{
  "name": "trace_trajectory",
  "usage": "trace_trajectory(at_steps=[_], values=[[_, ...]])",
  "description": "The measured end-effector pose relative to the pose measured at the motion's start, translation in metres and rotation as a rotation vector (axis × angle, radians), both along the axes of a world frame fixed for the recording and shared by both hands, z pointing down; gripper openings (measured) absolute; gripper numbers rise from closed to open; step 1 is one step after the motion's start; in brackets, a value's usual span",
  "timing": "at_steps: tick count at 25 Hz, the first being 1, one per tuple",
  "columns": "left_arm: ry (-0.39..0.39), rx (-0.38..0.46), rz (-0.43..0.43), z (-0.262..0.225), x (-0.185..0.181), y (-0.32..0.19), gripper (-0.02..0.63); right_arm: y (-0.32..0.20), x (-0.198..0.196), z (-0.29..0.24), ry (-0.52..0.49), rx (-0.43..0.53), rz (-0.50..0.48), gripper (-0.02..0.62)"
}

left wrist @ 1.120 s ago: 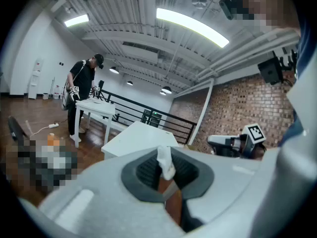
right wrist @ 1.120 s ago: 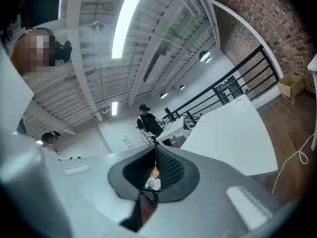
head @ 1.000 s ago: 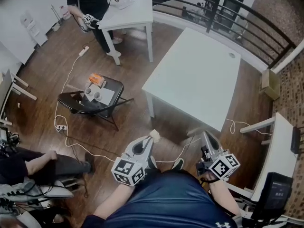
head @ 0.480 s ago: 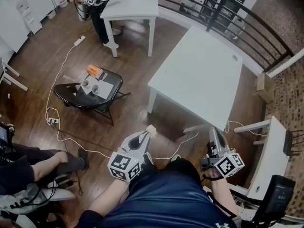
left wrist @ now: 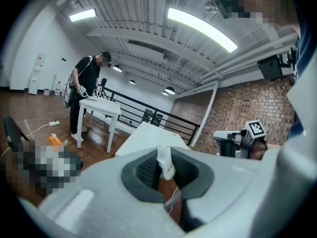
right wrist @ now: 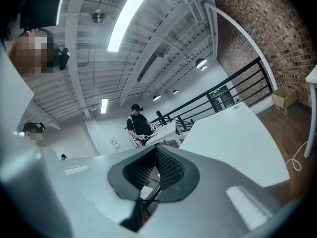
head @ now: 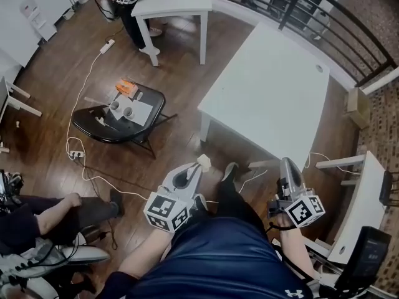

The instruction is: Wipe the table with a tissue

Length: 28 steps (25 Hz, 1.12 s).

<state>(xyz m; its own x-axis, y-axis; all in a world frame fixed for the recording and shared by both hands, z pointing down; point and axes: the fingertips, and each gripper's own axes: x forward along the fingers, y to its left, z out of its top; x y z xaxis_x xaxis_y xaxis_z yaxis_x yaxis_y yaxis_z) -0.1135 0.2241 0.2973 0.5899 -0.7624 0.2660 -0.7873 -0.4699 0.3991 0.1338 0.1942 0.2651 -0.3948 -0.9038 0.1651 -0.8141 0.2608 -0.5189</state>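
White tissue [left wrist: 165,161], partly hidden, in tight left gripper [head: 198,168] fingers; right gripper [head: 287,162] fingers together

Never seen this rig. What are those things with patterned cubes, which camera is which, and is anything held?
A person holds a two-jaw gripper in each hand; the cubes are part of them. The downward picture comes from a camera on the person's head; the other two from cameras riding on each gripper, looking along its jaws. The left gripper is shut on a small white tissue. The right gripper is shut and empty. The white table ahead looks bare; neither gripper touches it.
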Motion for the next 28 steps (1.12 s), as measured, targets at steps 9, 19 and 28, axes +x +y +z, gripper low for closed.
trace_trajectory(at_steps=[9,19,28], values=[[-0.091,0.011,-0.108,-0.008,0.009,-0.1,0.018,-0.118,0.017,0.026,-0.067,-0.018,-0.086,0.011],[-0.163,0.031,-0.173,-0.017,0.042,-0.203,0.018,-0.217,0.035,0.039,-0.105,-0.054,-0.18,0.011],[-0.199,0.018,-0.134,0.001,0.05,-0.259,0.018,-0.265,0.036,0.056,-0.095,-0.093,-0.187,0.011]])
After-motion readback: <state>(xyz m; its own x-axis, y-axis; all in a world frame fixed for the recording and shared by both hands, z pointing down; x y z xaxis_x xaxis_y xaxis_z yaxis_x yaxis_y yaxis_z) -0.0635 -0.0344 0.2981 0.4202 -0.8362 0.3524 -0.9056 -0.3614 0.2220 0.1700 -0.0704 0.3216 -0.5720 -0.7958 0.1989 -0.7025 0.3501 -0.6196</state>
